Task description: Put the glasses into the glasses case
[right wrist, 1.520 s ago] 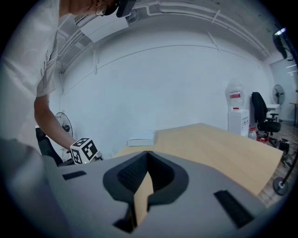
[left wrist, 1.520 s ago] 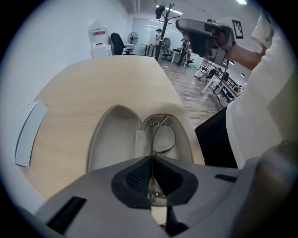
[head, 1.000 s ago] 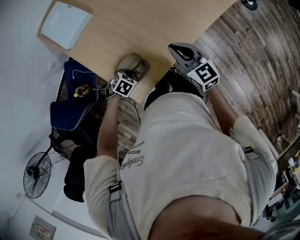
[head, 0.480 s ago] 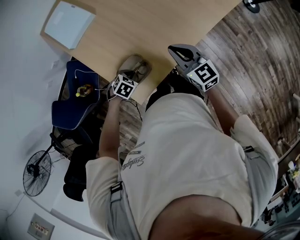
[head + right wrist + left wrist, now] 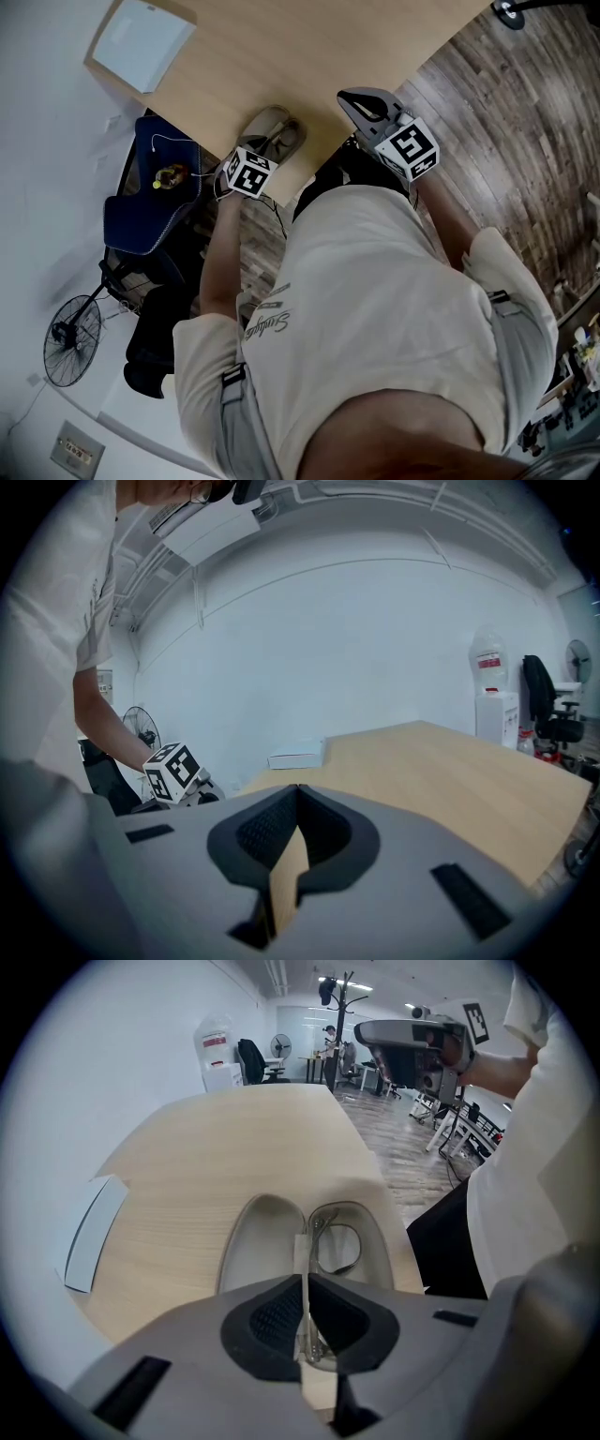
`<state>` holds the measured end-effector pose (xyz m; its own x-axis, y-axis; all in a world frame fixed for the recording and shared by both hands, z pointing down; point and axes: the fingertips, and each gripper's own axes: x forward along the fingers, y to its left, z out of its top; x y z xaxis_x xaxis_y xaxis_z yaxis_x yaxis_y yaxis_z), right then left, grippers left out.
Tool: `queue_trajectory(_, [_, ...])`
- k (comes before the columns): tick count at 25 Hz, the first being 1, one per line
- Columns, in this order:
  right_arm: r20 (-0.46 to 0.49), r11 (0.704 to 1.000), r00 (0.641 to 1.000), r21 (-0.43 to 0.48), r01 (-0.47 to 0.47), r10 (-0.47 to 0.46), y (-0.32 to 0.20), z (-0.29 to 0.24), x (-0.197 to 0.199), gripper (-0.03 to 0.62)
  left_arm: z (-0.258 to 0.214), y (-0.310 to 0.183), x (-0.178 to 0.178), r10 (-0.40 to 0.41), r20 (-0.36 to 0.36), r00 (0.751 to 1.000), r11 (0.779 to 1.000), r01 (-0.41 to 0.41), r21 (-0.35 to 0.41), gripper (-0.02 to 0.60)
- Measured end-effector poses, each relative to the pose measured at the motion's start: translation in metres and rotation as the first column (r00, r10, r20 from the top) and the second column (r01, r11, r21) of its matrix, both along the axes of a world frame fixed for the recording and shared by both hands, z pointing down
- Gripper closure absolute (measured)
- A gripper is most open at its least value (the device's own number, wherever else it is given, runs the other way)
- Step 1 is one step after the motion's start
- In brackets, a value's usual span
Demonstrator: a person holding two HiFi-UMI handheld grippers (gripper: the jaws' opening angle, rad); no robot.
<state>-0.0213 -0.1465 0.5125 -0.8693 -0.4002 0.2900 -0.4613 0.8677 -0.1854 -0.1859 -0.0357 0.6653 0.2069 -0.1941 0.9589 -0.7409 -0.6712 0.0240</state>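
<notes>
The glasses case [image 5: 261,1251] lies open on the table [image 5: 234,1138] with the glasses [image 5: 339,1246] in its right half, their near end hidden behind the left gripper [image 5: 303,1330], whose fingers are pressed together over the case's near edge, while the right gripper [image 5: 292,850], fingers together on nothing, hangs well right of the case.

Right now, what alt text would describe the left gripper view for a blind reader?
The left gripper is shut on the glasses, which lie in the right half of the open glasses case on a wooden table.
</notes>
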Motion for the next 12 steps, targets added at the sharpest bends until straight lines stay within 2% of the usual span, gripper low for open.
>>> queue_trajectory(3, [0.002, 1.000, 1.000, 0.005, 0.013, -0.013, 0.001, -0.001, -0.006, 0.599, -0.007, -0.005, -0.004, -0.010, 0.022, 1.000, 0.999, 0.009, 0.031, 0.558])
queue_trajectory(8, [0.007, 0.999, 0.999, 0.019, 0.044, -0.044, 0.006, -0.009, -0.015, 0.599, -0.024, -0.004, -0.004, 0.020, 0.058, 0.998, 0.997, -0.024, 0.068, 0.560])
queue_trajectory(12, [0.007, 0.996, 0.997, 0.038, 0.079, -0.080, 0.010, -0.015, -0.029, 0.599, -0.043, -0.006, -0.007, -0.052, 0.020, 0.998, 0.993, 0.049, 0.110, 0.565])
